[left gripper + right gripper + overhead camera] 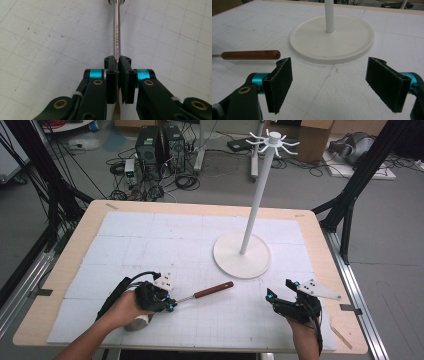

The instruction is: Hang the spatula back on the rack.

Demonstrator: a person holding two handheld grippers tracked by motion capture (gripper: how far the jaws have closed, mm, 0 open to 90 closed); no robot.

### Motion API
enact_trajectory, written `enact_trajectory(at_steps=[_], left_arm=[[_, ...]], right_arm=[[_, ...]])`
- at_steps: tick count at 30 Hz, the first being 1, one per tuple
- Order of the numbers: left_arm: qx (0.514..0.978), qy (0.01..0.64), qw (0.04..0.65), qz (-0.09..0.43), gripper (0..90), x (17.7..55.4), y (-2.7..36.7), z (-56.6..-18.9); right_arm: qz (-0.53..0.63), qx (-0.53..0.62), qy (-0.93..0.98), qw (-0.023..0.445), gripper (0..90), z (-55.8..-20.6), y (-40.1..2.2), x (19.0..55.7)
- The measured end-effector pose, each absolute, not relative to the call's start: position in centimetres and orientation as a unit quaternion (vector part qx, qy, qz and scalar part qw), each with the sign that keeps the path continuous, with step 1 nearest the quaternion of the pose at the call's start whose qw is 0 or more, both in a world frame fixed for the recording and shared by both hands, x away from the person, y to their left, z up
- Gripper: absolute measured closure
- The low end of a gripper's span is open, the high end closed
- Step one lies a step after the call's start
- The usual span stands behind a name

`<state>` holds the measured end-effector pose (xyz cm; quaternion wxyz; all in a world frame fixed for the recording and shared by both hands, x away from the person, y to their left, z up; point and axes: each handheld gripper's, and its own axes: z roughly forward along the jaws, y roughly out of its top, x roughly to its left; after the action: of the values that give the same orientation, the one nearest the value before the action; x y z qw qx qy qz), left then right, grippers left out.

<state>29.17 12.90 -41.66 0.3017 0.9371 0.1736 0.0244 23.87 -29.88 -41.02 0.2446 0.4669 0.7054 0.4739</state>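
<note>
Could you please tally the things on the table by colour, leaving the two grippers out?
White: 1, the hook stand
Brown handle with a metal shaft: 1, the utensil held by the left gripper
Total: 2

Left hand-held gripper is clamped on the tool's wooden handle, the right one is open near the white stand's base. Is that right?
Not quite. The left hand-held gripper is clamped on the tool's metal shaft, not on the wooden handle, which lies free on the table beyond the jaws; the left gripper view shows the shaft pinched between them. The rest holds: the right hand-held gripper is open near the white stand's base.
</note>
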Motion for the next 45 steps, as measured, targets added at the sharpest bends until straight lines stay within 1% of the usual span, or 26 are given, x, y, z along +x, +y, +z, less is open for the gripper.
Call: enact_trajectory(at_steps=[7, 9, 12, 16, 18, 19, 20, 21, 22, 23, 30, 31, 33, 34, 41, 45], left_arm=[[0.918, 0.194, 0.346, 0.024, 84.4, 29.0, 13.9, -40.7], [0.916, 0.194, 0.350, 0.026, 84.3, 29.0, 14.0, -40.6], [0.909, 0.198, 0.364, 0.033, 84.3, 28.8, 14.3, -40.1], [0.892, 0.214, 0.394, 0.056, 84.2, 28.4, 14.7, -39.4], [0.882, 0.223, 0.410, 0.070, 84.2, 28.2, 14.8, -39.0], [0.872, 0.228, 0.425, 0.080, 84.2, 28.0, 14.9, -38.7], [0.872, 0.228, 0.425, 0.080, 84.2, 28.0, 14.9, -38.7], [0.864, 0.231, 0.438, 0.095, 84.2, 27.7, 15.0, -38.3], [0.864, 0.231, 0.438, 0.095, 84.2, 27.7, 15.0, -38.3], [0.854, 0.239, 0.449, 0.107, 84.2, 27.5, 15.0, -38.1], [0.838, 0.236, 0.473, 0.134, 84.2, 26.9, 14.5, -37.4], [0.837, 0.236, 0.474, 0.135, 84.2, 26.9, 14.4, -37.3], [0.833, 0.235, 0.481, 0.138, 84.2, 26.7, 14.1, -37.2], [0.831, 0.233, 0.485, 0.141, 84.2, 26.7, 13.7, -37.0], [0.830, 0.228, 0.490, 0.135, 84.1, 26.6, 12.7, -37.0], [0.834, 0.223, 0.487, 0.131, 84.1, 26.6, 12.0, -37.1]], right_arm=[[0.475, 0.468, 0.704, 0.246, 20.8, -41.0, -29.9, 23.7], [0.475, 0.465, 0.705, 0.247, 20.8, -41.0, -29.9, 23.8], [0.478, 0.466, 0.704, 0.244, 20.8, -41.0, -29.7, 23.8], [0.489, 0.467, 0.698, 0.235, 20.4, -40.9, -29.3, 23.9], [0.509, 0.460, 0.694, 0.219, 20.3, -40.6, -28.4, 24.1], [0.515, 0.455, 0.694, 0.215, 20.3, -40.4, -28.0, 24.1], [0.515, 0.455, 0.694, 0.215, 20.3, -40.4, -28.0, 24.1], [0.527, 0.443, 0.695, 0.206, 19.9, -40.1, -27.0, 24.3], [0.527, 0.443, 0.695, 0.206, 19.9, -40.1, -27.0, 24.3], [0.533, 0.431, 0.702, 0.195, 18.9, -39.8, -25.9, 24.5], [0.554, 0.387, 0.717, 0.170, 18.9, -38.6, -22.3, 25.2], [0.567, 0.376, 0.715, 0.162, 19.8, -38.1, -21.3, 25.6], [0.573, 0.369, 0.714, 0.159, 20.4, -37.8, -20.8, 25.9], [0.582, 0.358, 0.715, 0.151, 23.9, -37.2, -19.8, 26.3], [0.593, 0.328, 0.722, 0.139, 25.8, -35.4, -17.1, 27.8], [0.602, 0.328, 0.716, 0.131, 25.8, -34.9, -16.6, 28.2]])
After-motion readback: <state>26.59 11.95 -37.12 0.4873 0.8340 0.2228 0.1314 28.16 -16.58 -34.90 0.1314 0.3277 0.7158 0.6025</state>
